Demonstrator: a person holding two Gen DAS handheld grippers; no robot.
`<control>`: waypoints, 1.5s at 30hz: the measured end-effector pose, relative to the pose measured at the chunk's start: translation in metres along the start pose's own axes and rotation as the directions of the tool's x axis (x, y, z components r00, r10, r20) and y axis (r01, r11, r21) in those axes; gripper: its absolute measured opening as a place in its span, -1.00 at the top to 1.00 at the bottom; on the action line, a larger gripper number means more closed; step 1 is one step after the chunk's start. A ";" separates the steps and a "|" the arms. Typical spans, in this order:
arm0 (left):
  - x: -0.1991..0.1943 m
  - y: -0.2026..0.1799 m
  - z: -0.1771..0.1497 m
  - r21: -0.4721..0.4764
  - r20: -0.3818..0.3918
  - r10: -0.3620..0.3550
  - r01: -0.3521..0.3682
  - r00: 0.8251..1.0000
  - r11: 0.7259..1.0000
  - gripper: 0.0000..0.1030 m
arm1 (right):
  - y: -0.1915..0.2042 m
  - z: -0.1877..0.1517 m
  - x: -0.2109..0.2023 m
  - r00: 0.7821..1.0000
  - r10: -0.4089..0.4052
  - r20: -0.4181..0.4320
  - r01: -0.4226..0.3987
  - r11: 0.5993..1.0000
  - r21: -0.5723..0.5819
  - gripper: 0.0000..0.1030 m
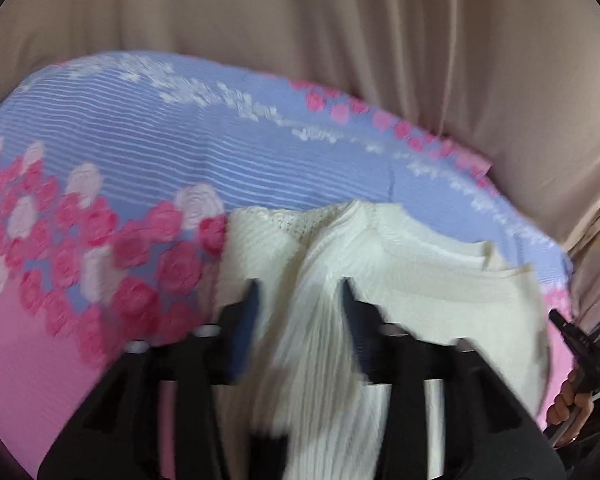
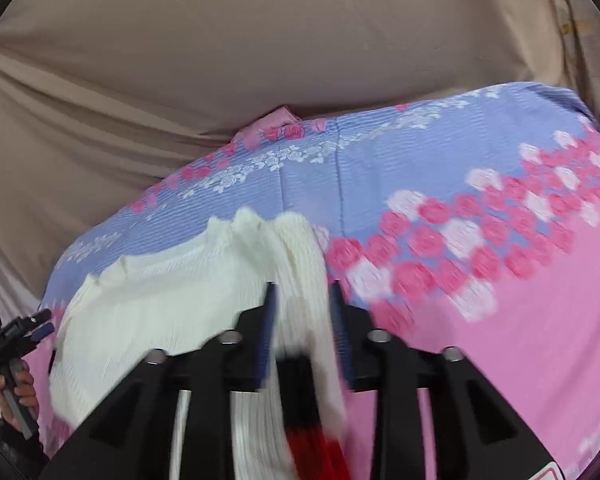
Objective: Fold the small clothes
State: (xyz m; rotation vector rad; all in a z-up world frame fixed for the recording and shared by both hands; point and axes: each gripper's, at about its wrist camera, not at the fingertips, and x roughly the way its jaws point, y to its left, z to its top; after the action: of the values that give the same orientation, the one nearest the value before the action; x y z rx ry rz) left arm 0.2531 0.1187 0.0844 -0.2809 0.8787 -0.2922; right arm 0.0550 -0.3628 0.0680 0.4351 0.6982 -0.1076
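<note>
Two grippers hold one white ribbed knit top (image 1: 420, 280).
Left gripper (image 1: 298, 292) and right gripper (image 2: 302, 294) each have jaws clenched on a bunched fold, over the pink and blue flowered blanket (image 2: 480, 320).

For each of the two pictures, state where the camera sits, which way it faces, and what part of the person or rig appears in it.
Left wrist: on the left gripper, facing forward over the white knit garment; a hand shows at right.
Right wrist: on the right gripper, facing forward likewise; a hand shows at left.
Shared: garment, floral blanket, beige curtain.
</note>
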 end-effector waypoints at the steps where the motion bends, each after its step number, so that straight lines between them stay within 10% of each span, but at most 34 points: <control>1: -0.016 0.004 -0.007 -0.006 0.030 -0.005 0.005 1.000 1.000 -0.48 | 0.000 0.000 0.000 1.000 0.000 0.000 0.000 1.000 0.000 -0.09; 4: -0.066 0.020 -0.051 -0.046 0.065 0.002 0.001 0.998 0.999 -0.82 | -0.010 -0.053 -0.020 0.996 0.038 -0.075 -0.038 0.999 0.005 -0.17; 11: -0.063 0.028 -0.129 -0.189 0.004 -0.041 0.041 0.999 0.981 -0.84 | -0.006 -0.092 0.003 0.984 0.162 -0.077 -0.145 0.971 0.192 -0.43; 12: -0.061 0.020 -0.128 -0.168 0.018 -0.045 0.047 0.999 0.985 -0.82 | -0.005 -0.089 0.008 0.981 0.183 -0.066 -0.164 0.960 0.227 -0.29; 13: -0.055 0.010 -0.124 -0.154 0.010 -0.080 0.081 0.997 0.985 -0.79 | -0.002 -0.085 0.014 0.977 0.203 -0.063 -0.182 0.952 0.245 0.33; 14: -0.052 0.005 -0.122 -0.152 -0.001 -0.107 0.105 0.994 0.983 -0.59 | 0.000 -0.081 0.017 0.975 0.209 -0.073 -0.186 0.952 0.244 0.74; 17: -0.041 -0.014 -0.112 -0.079 -0.079 -0.079 0.072 0.994 0.994 0.51 | 0.003 -0.070 -0.006 0.980 0.197 -0.023 -0.186 0.953 0.241 0.78; 22: -0.091 0.000 -0.113 -0.082 -0.088 -0.061 0.054 0.994 0.995 0.60 | -0.007 -0.087 -0.084 0.991 0.134 0.011 -0.134 0.976 0.172 0.81; 29: -0.123 0.029 -0.208 -0.130 -0.266 -0.021 -0.014 0.964 0.991 0.68 | -0.044 -0.189 -0.097 0.974 0.119 -0.195 -0.062 0.959 0.278 0.79; 37: -0.161 -0.007 -0.186 0.025 -0.082 0.007 -0.005 0.997 1.000 0.56 | -0.019 -0.125 -0.136 0.999 -0.038 0.009 0.037 0.995 0.092 0.10; 45: -0.114 -0.059 -0.093 0.106 0.044 -0.004 -0.001 0.999 0.994 -0.56 | 0.029 -0.054 -0.038 0.999 -0.037 -0.026 0.034 0.994 -0.105 -0.04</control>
State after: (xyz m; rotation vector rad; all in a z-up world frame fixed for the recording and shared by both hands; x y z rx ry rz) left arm 0.1032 0.0941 0.1301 -0.1892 0.8164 -0.3313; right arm 0.0006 -0.3153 0.0665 0.3248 0.7362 -0.0983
